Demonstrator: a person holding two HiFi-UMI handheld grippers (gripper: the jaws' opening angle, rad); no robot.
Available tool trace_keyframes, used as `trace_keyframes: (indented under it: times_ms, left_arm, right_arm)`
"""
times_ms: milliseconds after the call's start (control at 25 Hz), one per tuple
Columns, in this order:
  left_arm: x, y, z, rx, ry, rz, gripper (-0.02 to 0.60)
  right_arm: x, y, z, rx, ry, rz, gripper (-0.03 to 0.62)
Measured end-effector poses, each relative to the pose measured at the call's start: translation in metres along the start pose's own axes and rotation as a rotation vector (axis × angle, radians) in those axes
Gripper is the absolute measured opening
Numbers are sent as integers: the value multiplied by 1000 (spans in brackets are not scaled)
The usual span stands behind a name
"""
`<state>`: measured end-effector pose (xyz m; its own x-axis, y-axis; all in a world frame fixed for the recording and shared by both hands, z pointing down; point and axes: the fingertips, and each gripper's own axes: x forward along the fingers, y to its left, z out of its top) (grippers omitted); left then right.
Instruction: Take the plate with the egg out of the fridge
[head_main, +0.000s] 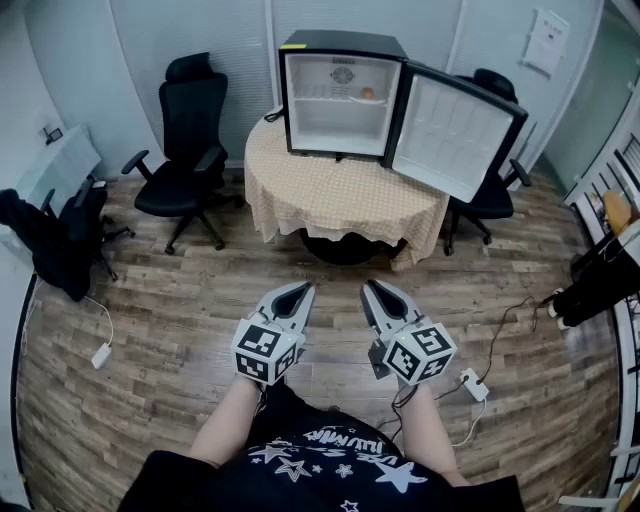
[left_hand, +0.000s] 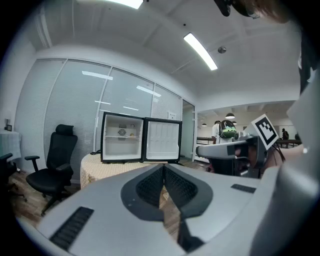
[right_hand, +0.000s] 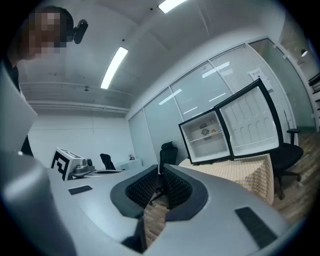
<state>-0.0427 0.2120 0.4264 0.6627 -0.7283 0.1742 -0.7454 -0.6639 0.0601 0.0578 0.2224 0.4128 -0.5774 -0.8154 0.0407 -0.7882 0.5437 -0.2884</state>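
A small black fridge (head_main: 340, 95) stands on a round table with a checked cloth (head_main: 340, 195), its door (head_main: 455, 130) swung open to the right. On its upper shelf lies an orange-brown egg (head_main: 367, 93) on a pale plate that is hard to make out; the egg (right_hand: 214, 131) also shows in the right gripper view. Both grippers hang low in front of me, well short of the table. My left gripper (head_main: 303, 290) and right gripper (head_main: 372, 287) are shut with nothing between the fingers. The fridge (left_hand: 122, 144) is far beyond the left gripper (left_hand: 163, 167).
A black office chair (head_main: 185, 150) stands left of the table, and another (head_main: 495, 190) is behind the open door. A chair draped in dark clothes (head_main: 60, 235) is at the far left. A power strip (head_main: 473, 384) and cables lie on the wooden floor at right.
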Motion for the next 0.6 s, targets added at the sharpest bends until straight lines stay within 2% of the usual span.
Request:
trace_keyframes:
  times_ms: [360,600]
  left_arm:
    - [1,-11,-5,-4,12,-10,9]
    - [-5,-8,-9,-22,15,15,9]
  right_arm:
    - [-13,-13,-2,32,-11,-19,51]
    - [-19,-17,-1,36,-18,-29,51]
